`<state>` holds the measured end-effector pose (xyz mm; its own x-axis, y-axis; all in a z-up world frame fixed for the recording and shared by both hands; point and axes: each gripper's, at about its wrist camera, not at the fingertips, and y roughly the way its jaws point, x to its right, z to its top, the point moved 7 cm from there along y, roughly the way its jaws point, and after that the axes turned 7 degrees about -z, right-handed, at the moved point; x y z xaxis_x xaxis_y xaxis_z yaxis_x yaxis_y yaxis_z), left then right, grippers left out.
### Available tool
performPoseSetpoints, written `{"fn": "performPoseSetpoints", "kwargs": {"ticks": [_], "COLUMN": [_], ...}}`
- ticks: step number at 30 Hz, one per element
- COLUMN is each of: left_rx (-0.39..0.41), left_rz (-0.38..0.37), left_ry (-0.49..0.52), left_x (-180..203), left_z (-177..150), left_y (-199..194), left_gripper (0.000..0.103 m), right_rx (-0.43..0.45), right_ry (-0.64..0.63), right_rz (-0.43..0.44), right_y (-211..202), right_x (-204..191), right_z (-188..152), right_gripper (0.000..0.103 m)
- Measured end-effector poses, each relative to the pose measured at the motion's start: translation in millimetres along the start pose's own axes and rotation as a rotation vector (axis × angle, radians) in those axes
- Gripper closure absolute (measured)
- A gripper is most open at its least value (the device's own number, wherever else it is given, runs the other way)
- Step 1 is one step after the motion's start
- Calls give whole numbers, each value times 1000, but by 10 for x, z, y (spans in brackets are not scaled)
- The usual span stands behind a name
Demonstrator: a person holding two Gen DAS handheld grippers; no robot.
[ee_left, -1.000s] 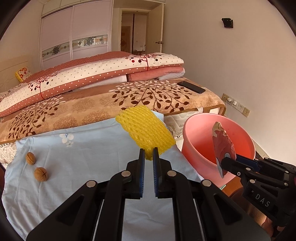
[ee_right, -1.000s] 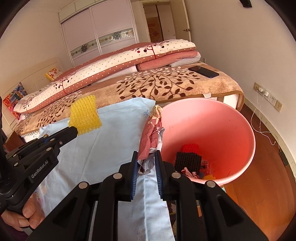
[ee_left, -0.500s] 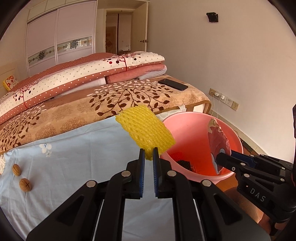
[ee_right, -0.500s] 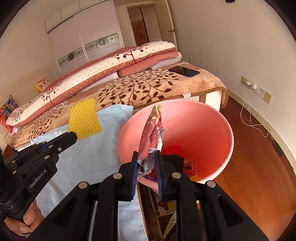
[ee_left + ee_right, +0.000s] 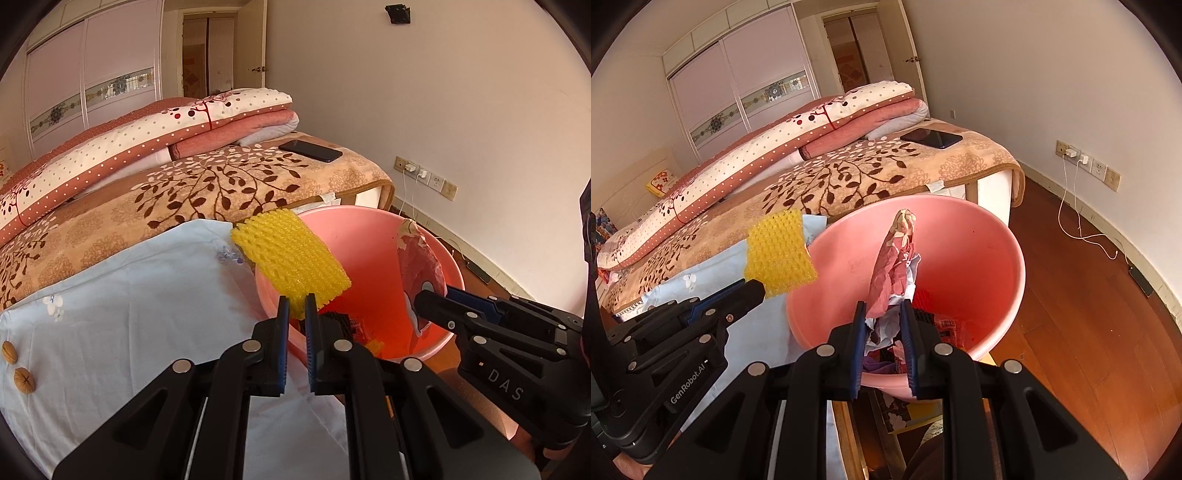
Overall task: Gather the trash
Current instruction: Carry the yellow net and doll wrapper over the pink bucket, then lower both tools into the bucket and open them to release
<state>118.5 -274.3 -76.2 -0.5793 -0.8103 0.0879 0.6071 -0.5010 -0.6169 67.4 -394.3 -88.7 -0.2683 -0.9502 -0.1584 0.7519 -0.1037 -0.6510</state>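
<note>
My left gripper (image 5: 295,308) is shut on a yellow foam net sleeve (image 5: 291,264) and holds it over the near left rim of the pink bin (image 5: 373,225). In the right wrist view the sleeve (image 5: 777,253) sits left of the bin (image 5: 960,214). My right gripper (image 5: 882,314) is shut on a crumpled pink wrapper (image 5: 895,266) and holds it upright above the bin's opening. That wrapper (image 5: 419,269) also shows in the left wrist view, above the bin's right side. The bin holds a black piece and other scraps at the bottom.
A light blue cloth (image 5: 129,306) covers the surface on the left, with two walnuts (image 5: 16,369) near its left edge. A bed with a leaf-patterned blanket (image 5: 221,184) and a black phone (image 5: 310,149) lies behind. Wooden floor (image 5: 1089,314) and a wall socket with cable are on the right.
Both grippers have moved right, from over the blue cloth to over the pink bin, each still holding its piece. The walnuts have slid to the left edge of the view.
</note>
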Motion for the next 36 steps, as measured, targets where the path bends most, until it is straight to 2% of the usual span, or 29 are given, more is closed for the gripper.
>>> {"fn": "performPoseSetpoints", "kwargs": {"ticks": [18, 36], "left_rx": [-28, -78], "left_rz": [-29, -70], "left_ry": [66, 72], "left_x": [287, 420], "left_z": [63, 35], "left_y": [297, 498], "left_gripper": [95, 92], "right_rx": [-20, -35], "right_ry": [37, 74], "right_rz": [-31, -43], "right_y": [222, 352], "right_x": [244, 402], "right_z": [-2, -16], "right_gripper": [85, 85]}}
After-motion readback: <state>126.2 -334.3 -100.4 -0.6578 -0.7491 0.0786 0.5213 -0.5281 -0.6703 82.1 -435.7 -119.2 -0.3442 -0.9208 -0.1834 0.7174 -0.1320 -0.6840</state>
